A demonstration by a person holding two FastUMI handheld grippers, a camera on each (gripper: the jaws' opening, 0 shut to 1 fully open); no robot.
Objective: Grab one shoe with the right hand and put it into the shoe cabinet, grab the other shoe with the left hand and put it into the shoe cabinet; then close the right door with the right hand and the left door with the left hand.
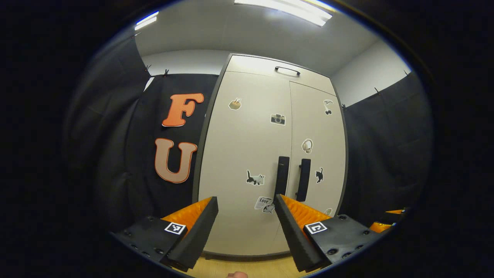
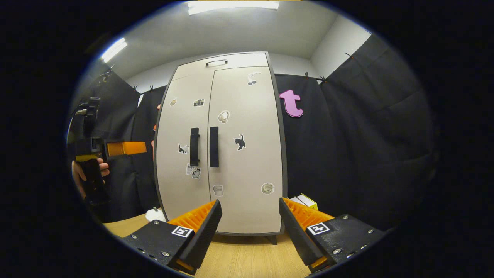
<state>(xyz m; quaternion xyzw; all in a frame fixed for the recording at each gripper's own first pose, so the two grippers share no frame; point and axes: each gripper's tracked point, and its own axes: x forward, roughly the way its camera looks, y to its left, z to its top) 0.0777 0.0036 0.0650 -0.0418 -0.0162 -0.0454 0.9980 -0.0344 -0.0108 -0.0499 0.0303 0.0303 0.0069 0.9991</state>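
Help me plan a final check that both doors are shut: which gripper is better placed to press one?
Left, probably. The cabinet looms closer before the open left gripper, the left door's handle just above one finger. The open right gripper sits farther back, with floor before the cabinet.

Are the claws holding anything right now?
No. The left claw and the right claw are both open with nothing between their fingers, facing the tall beige shoe cabinet, whose doors are shut.

A pale wooden floor runs along the bottom of the frame. The shoe cabinet stands on it at centre. A white object lies at lower left, a small yellow box at lower right.
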